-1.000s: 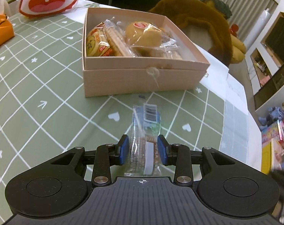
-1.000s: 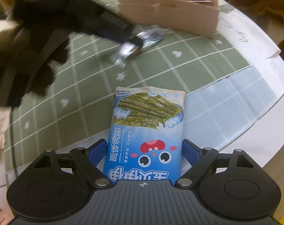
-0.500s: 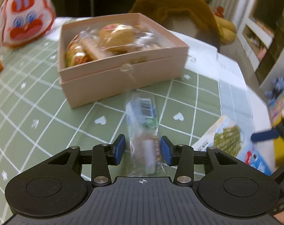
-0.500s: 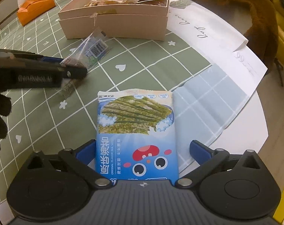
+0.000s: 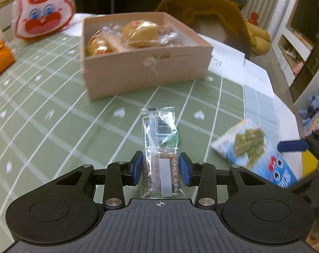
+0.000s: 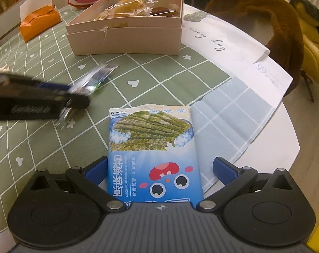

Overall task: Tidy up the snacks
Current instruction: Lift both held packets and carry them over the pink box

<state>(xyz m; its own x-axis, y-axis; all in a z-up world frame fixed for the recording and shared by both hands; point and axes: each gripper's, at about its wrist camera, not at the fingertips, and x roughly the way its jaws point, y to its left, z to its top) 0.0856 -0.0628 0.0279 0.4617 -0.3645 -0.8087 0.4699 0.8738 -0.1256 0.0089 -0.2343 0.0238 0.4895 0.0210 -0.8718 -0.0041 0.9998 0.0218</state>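
Clear plastic wraps the snack bar (image 5: 161, 147) held between the blue pads of the left gripper (image 5: 161, 167), whose jaws are closed against its sides. The bar's long axis points straight ahead, toward the near wall of the pink box (image 5: 146, 71), which already holds several wrapped snacks and sits toward the table's (image 5: 54, 113) far edge. Nearer the right edge, the right gripper (image 6: 159, 166) stands wide open around a blue seaweed packet (image 6: 153, 147) lying flat, pads not yet pressing it. The left gripper looks nearer the box, so its bar likely goes in first.
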